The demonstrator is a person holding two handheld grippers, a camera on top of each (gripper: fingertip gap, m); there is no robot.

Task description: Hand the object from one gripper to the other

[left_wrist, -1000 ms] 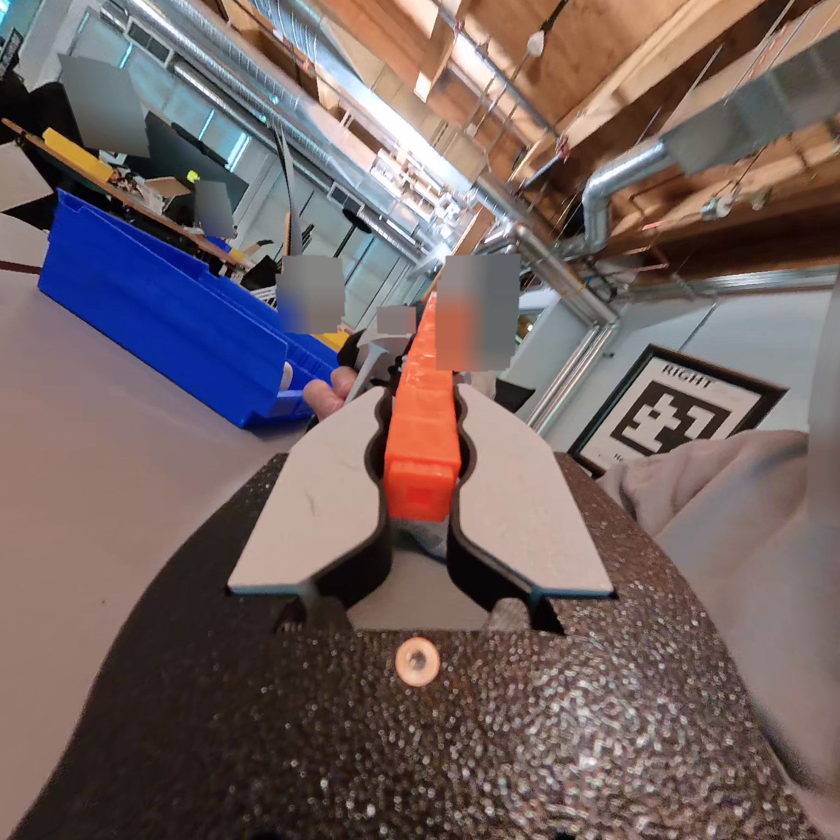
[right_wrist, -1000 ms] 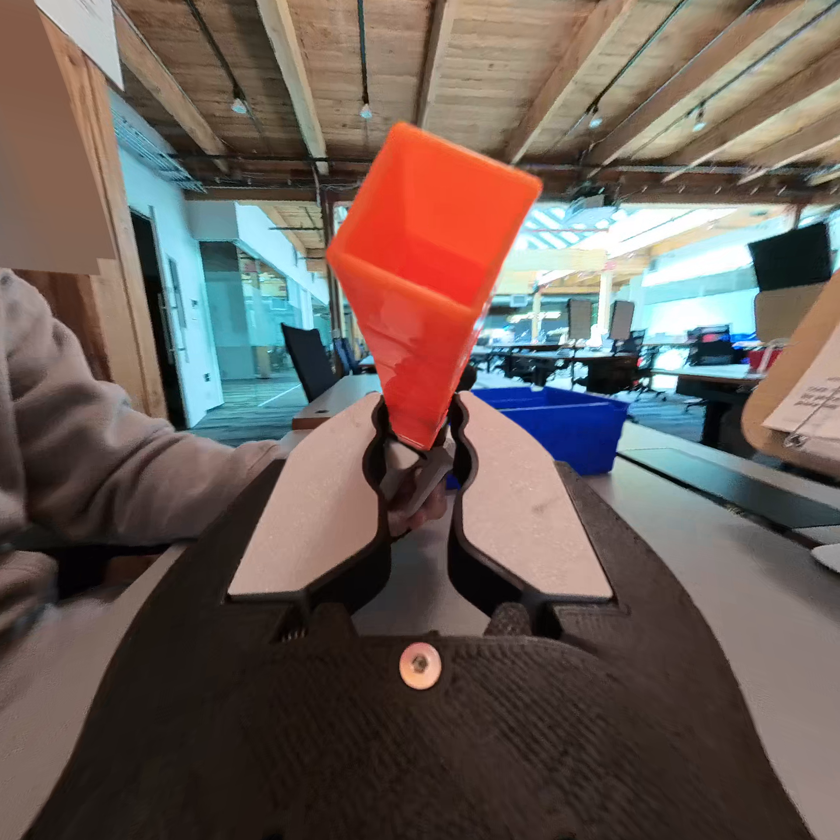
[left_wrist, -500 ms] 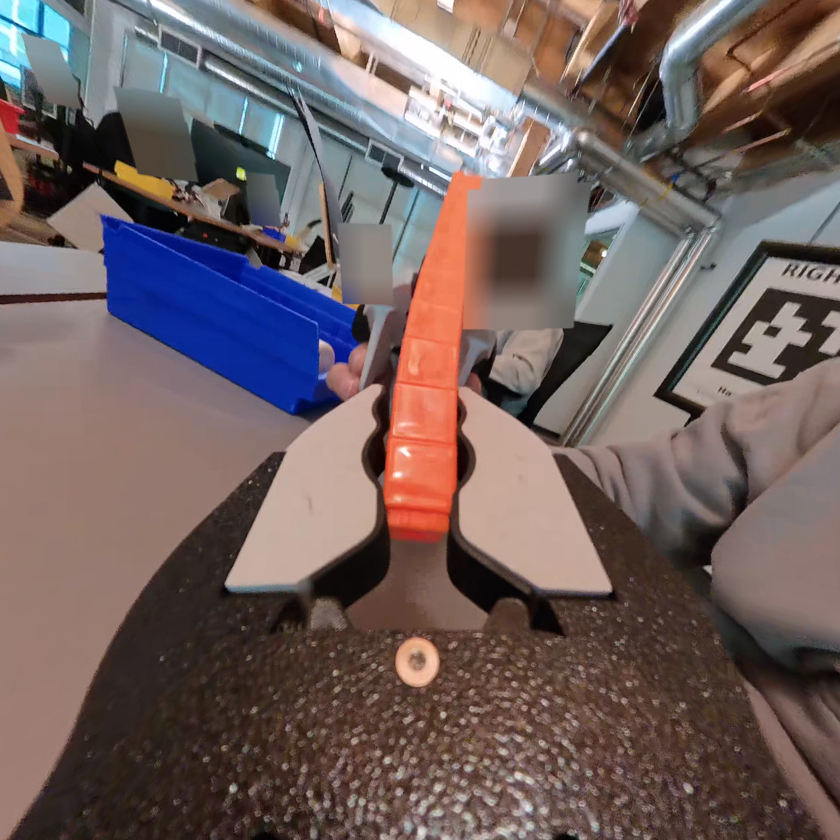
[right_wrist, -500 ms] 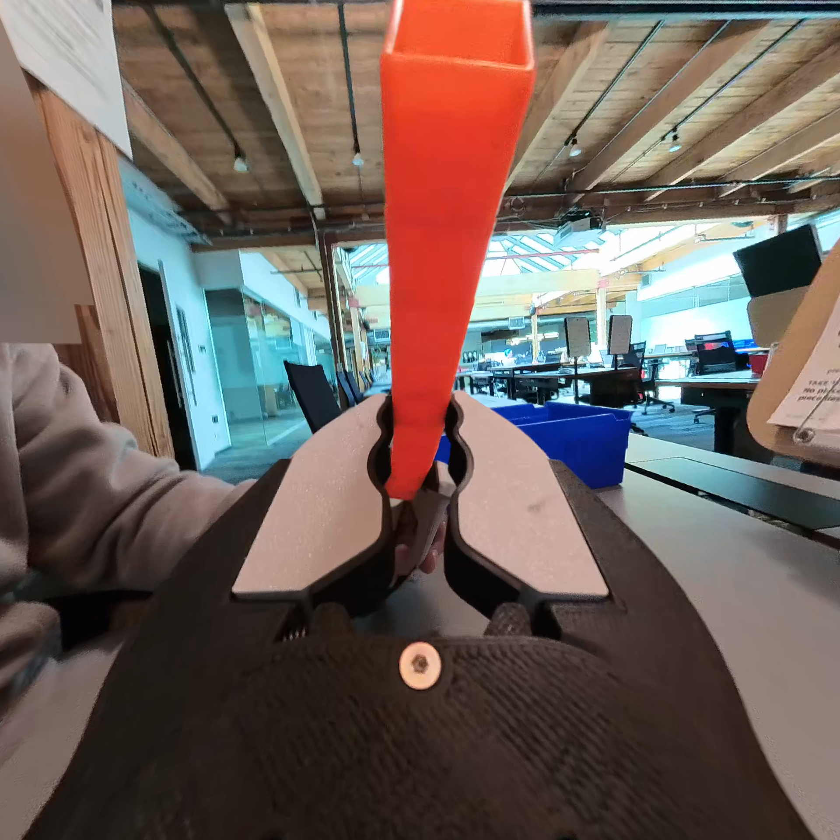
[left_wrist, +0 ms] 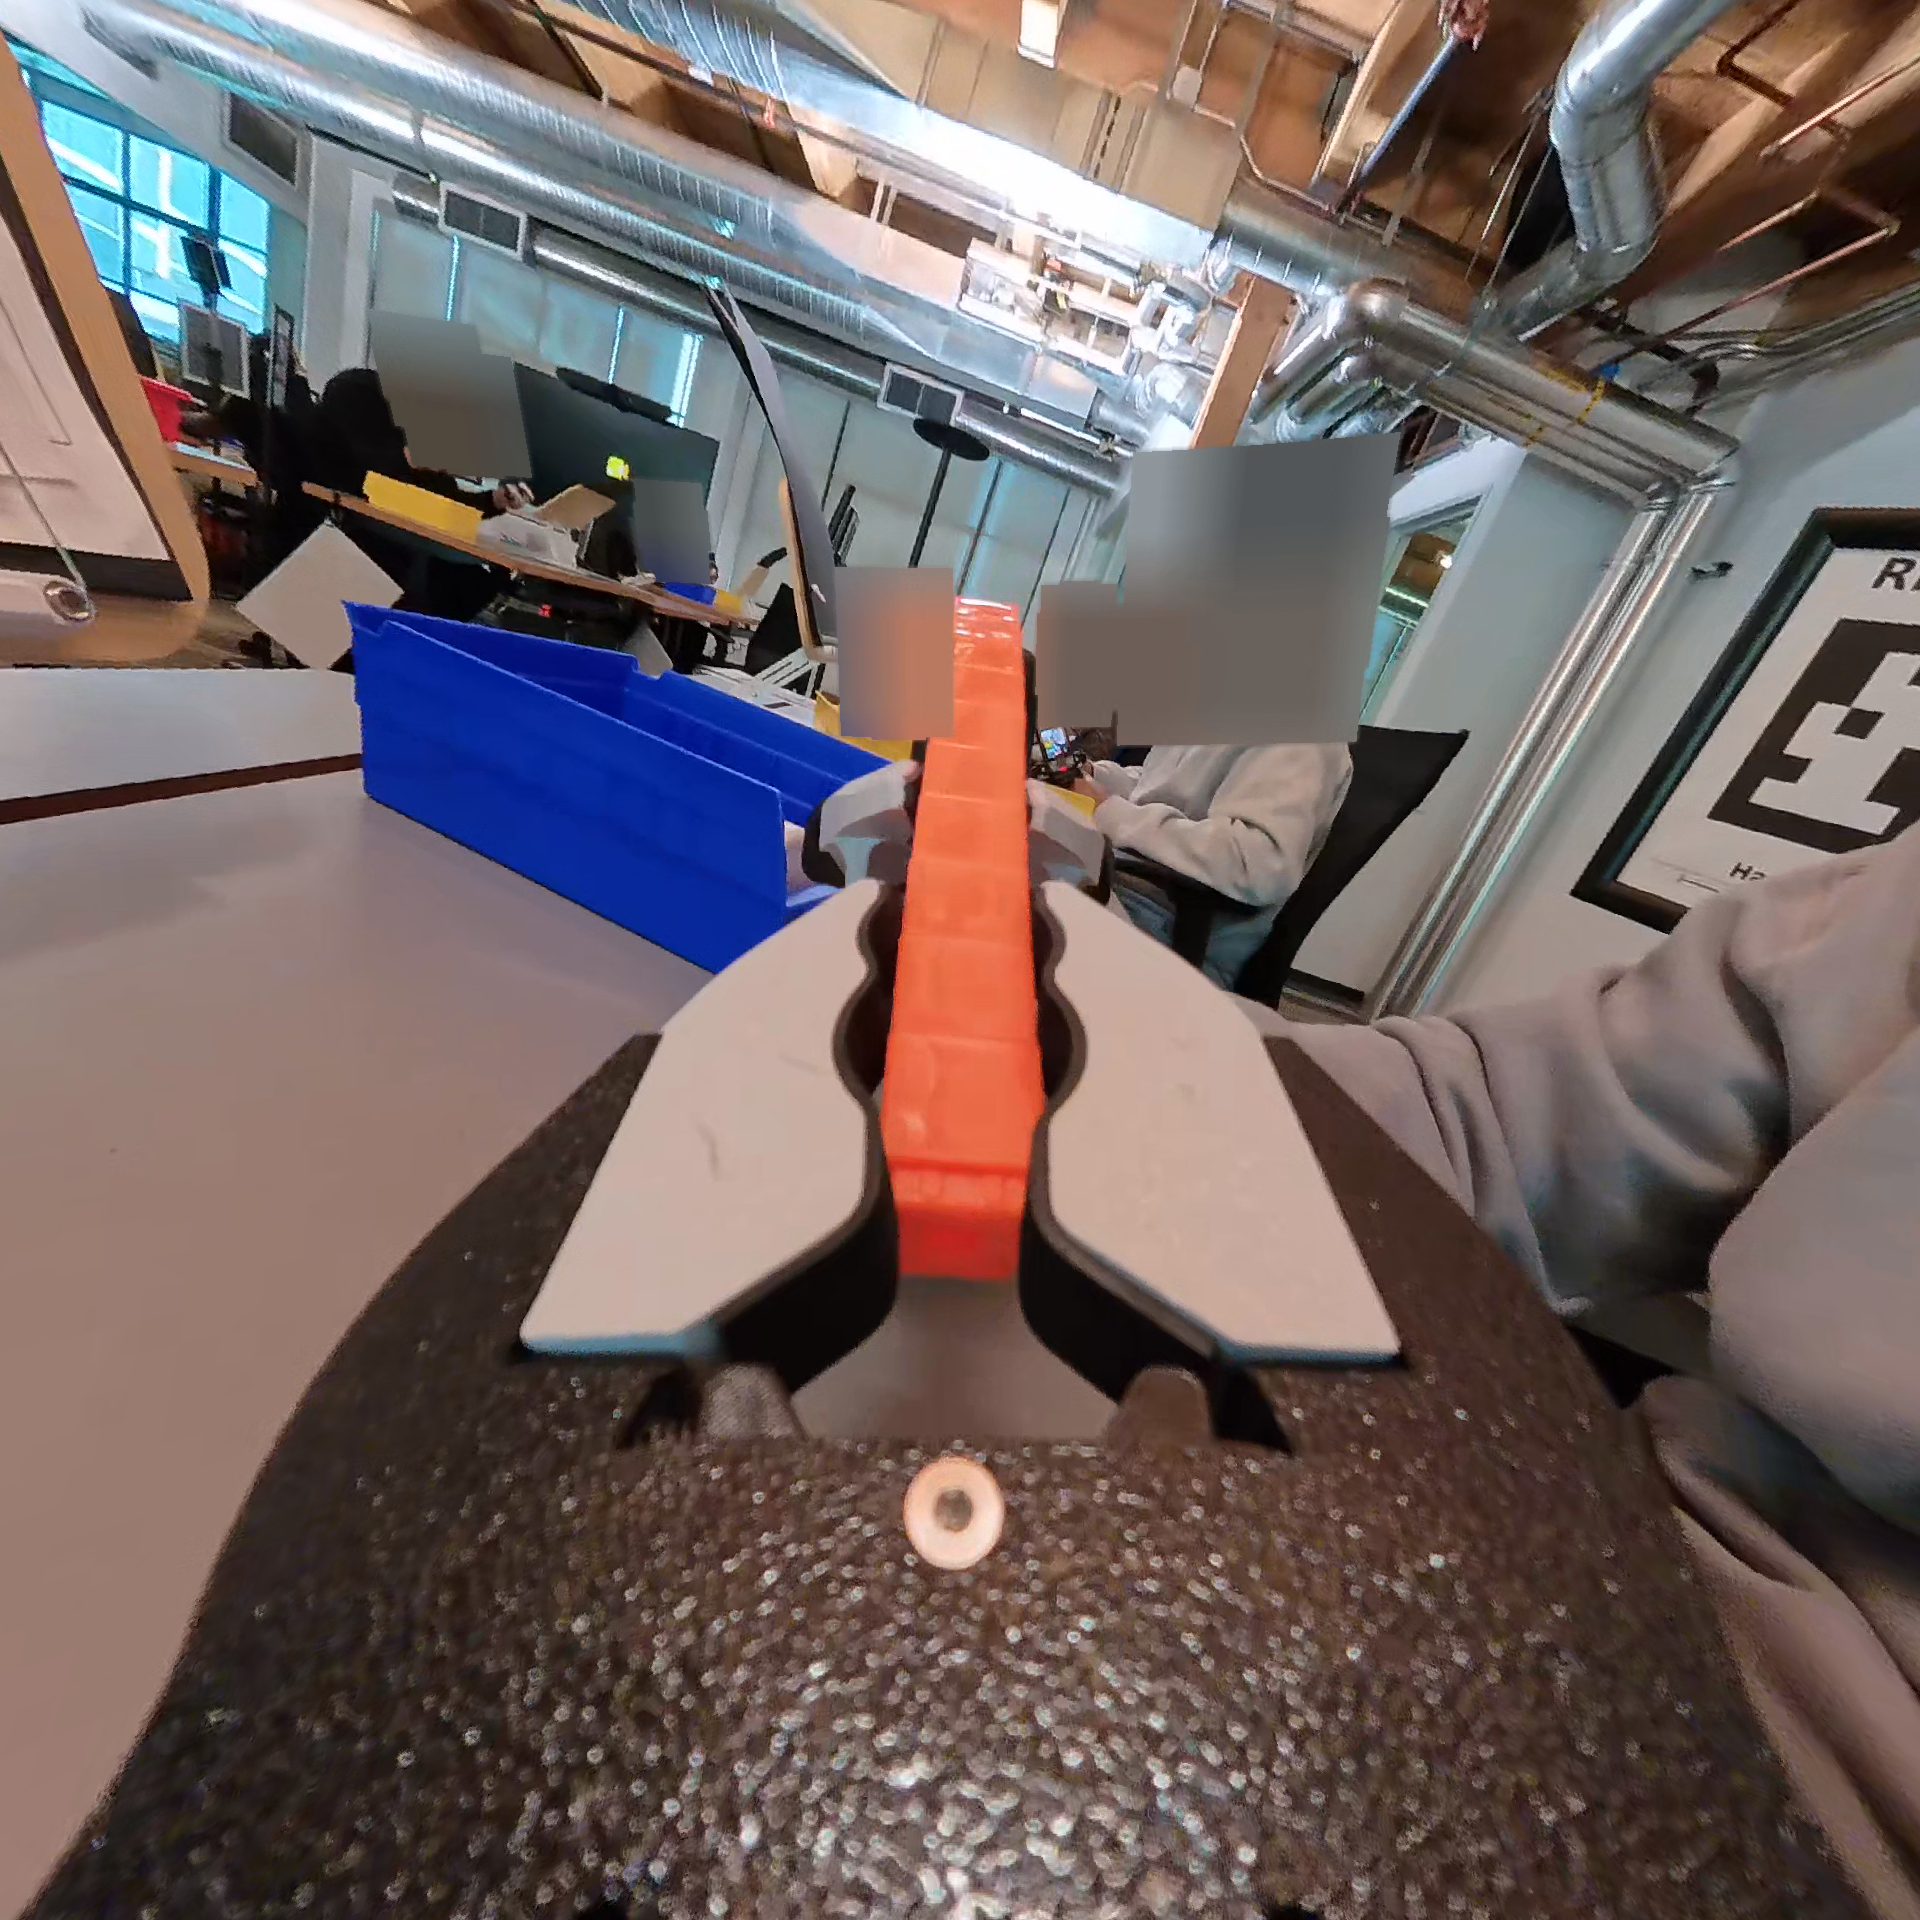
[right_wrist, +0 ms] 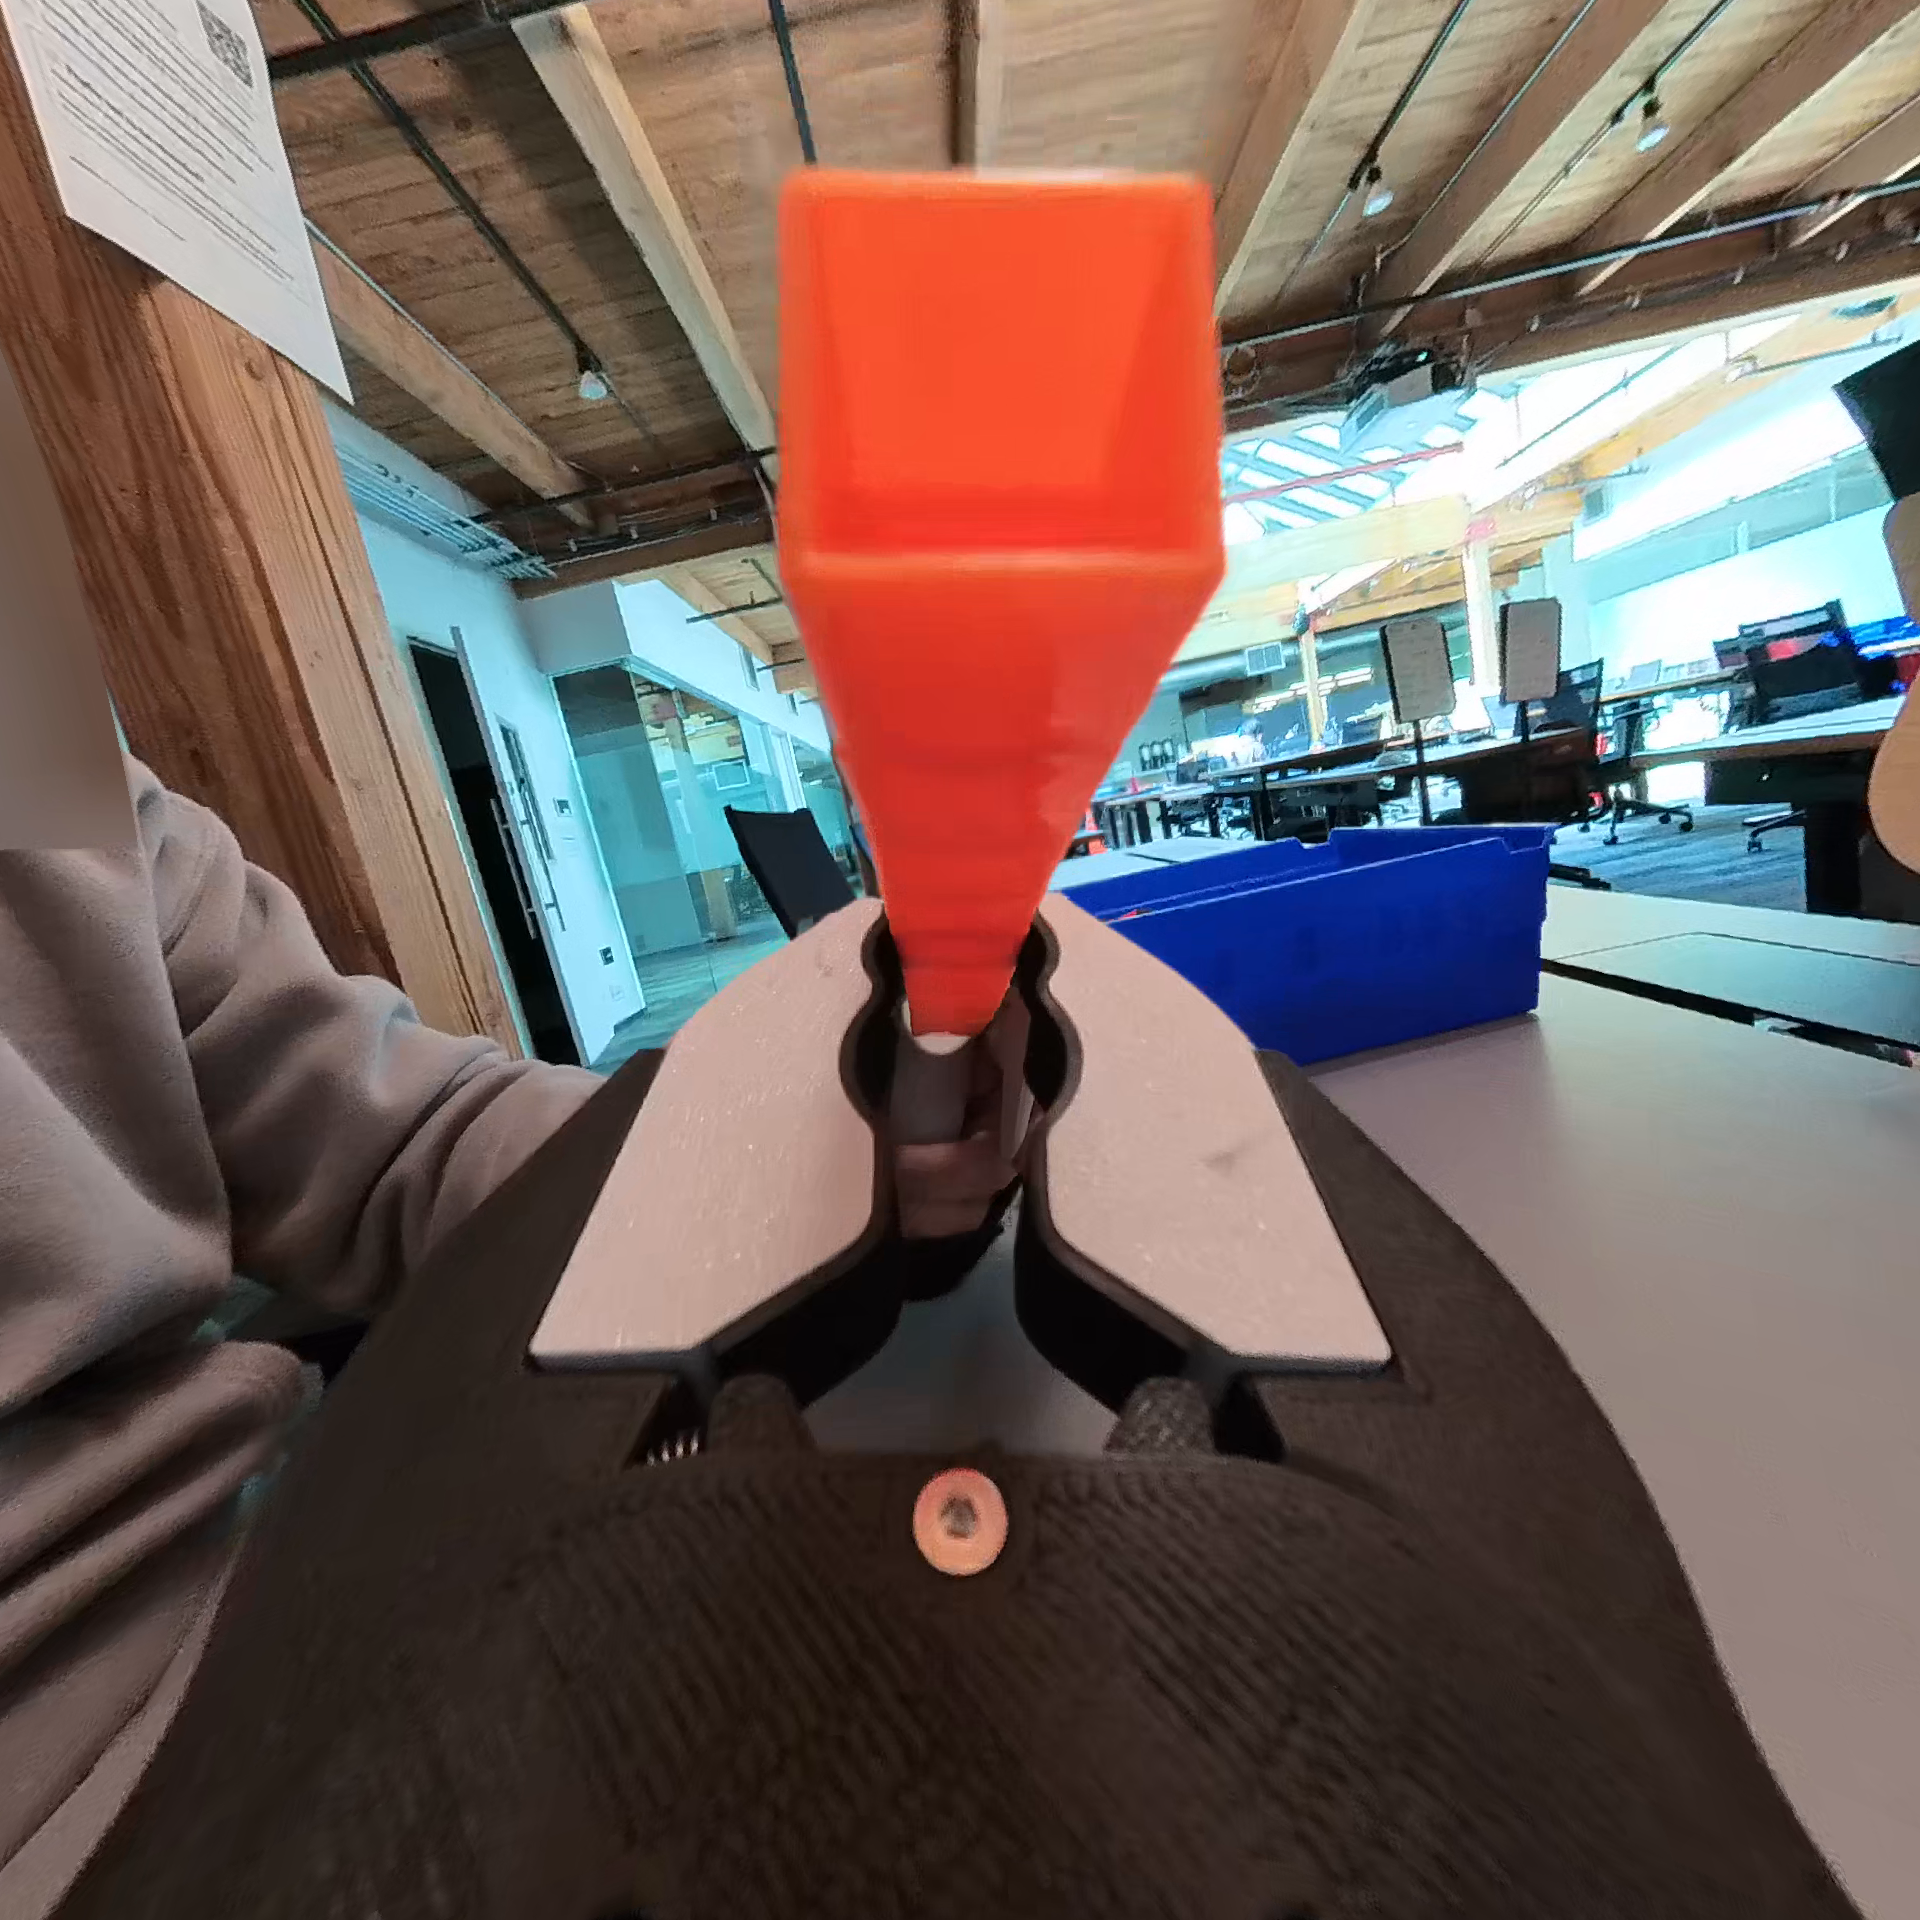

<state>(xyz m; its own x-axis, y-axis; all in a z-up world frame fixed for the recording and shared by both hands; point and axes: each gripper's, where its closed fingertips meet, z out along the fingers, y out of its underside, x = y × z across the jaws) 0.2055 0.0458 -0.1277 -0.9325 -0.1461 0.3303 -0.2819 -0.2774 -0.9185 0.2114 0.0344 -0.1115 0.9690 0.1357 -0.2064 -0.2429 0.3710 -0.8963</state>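
Note:
A long orange square bar (left_wrist: pixel 961 1039) is held in the air between both grippers. My left gripper (left_wrist: pixel 961 894) is shut on its near end, and the bar runs forward along the fingers. Farther along the bar, the right gripper's grey fingertips (left_wrist: pixel 862 831) flank it. In the right wrist view the bar (right_wrist: pixel 987 675) is hollow, with its open end tilted toward the camera. My right gripper (right_wrist: pixel 956 925) is shut on it at the fingertips. Behind them a finger of the left gripper (right_wrist: pixel 925 1101) and a hand show.
A blue bin (left_wrist: pixel 582 790) stands on the grey table (left_wrist: pixel 260 1039), also in the right wrist view (right_wrist: pixel 1330 935). A grey sleeve (left_wrist: pixel 1558 1091) is at the right. A wooden post (right_wrist: pixel 156 520) stands at the left. People sit at desks behind. My left and right fingertips are right by each other.
The bar stood nearly upright in the right wrist view half a second ago and now tilts toward that camera. Both views have swung lower. Both grippers stay closed on the bar.

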